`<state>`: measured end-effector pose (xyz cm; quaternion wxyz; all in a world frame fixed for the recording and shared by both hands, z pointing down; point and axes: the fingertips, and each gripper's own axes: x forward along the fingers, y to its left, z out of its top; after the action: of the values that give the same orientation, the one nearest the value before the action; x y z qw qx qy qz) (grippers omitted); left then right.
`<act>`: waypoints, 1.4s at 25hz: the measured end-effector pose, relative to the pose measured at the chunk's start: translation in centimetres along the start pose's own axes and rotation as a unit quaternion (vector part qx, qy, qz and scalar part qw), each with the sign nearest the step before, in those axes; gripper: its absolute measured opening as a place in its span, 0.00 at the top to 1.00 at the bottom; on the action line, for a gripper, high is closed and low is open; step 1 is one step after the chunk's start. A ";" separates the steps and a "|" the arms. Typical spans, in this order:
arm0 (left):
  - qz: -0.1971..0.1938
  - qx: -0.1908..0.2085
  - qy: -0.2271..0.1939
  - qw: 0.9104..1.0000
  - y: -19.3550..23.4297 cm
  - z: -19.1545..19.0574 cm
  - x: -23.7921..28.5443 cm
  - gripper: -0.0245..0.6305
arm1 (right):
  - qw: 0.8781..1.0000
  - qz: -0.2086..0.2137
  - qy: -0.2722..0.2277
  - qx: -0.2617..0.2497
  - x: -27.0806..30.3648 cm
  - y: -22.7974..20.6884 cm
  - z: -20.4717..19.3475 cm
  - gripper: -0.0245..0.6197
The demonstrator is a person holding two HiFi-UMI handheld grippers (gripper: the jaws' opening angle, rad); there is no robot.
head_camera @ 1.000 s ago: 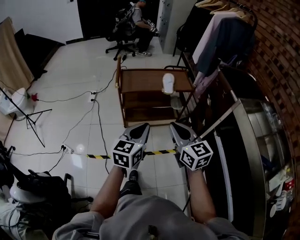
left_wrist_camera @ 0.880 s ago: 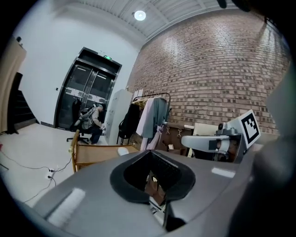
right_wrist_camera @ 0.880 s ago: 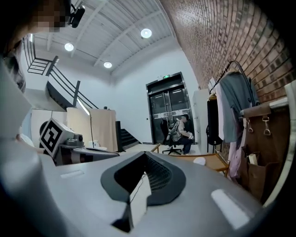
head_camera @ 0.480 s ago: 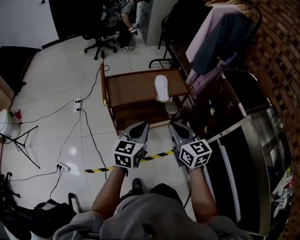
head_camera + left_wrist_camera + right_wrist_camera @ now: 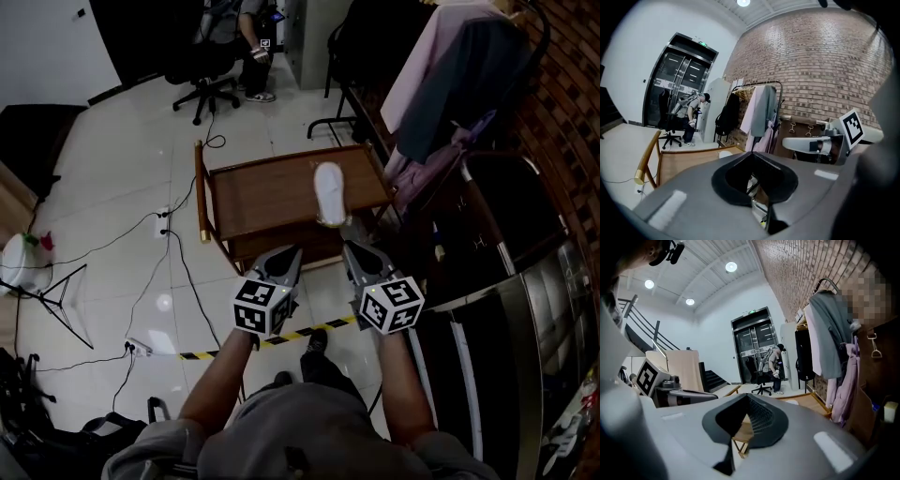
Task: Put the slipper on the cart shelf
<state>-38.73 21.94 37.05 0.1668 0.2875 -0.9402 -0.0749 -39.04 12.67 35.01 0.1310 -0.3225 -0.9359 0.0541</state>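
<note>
A white slipper [image 5: 330, 192] lies on the top shelf of the brown wooden cart [image 5: 272, 192], near its right edge. Something pale [image 5: 352, 228] shows lower at the cart's right side; I cannot tell what it is. My left gripper [image 5: 287, 254] and right gripper [image 5: 354, 249] are held side by side in front of the cart, above the floor, both shut and empty. The left gripper view shows the slipper [image 5: 725, 153] on the cart top [image 5: 684, 161] beyond the closed jaws. In the right gripper view the cart [image 5: 808, 401] and the slipper [image 5: 791, 402] lie just ahead.
A clothes rack with hanging garments [image 5: 441, 84] stands right of the cart, with a dark counter [image 5: 487, 281] beside it. Yellow-black tape [image 5: 300, 334] and cables [image 5: 178, 253] cross the tiled floor. A person sits on an office chair [image 5: 216, 52] at the back. A tripod [image 5: 52, 291] stands left.
The view has moved closer to the cart, which now sits nearer the grippers. The slipper stays on the top shelf. Both grippers keep the same pose, shut.
</note>
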 end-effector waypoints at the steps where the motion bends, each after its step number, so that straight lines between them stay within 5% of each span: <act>1: 0.004 0.000 0.006 1.000 0.3 0.0 0.9 0.95 | 1.000 0.000 -0.002 0.001 0.6 -1.0 0.2 0.96; 13: 0.040 -0.009 0.056 0.998 3.3 -2.6 9.3 0.95 | 0.998 0.016 0.044 0.040 6.1 -9.6 -3.6 0.96; 20: 0.018 -0.028 0.091 0.995 5.9 -4.9 13.8 0.95 | 0.991 -0.024 0.105 0.075 10.3 -13.7 -8.3 0.80; 27: -0.017 -0.021 0.137 0.990 8.5 -7.9 17.4 0.95 | 0.971 -0.087 0.147 0.166 15.9 -17.6 -13.9 0.50; 35: -0.034 -0.019 0.167 0.985 10.2 -9.2 17.6 0.95 | 0.938 -0.148 0.176 0.258 19.5 -21.8 -20.1 0.46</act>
<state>-54.42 19.92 52.79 0.3245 0.3249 -0.8870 -0.0491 -61.00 7.89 62.46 0.3788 -0.1393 -0.8890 0.2163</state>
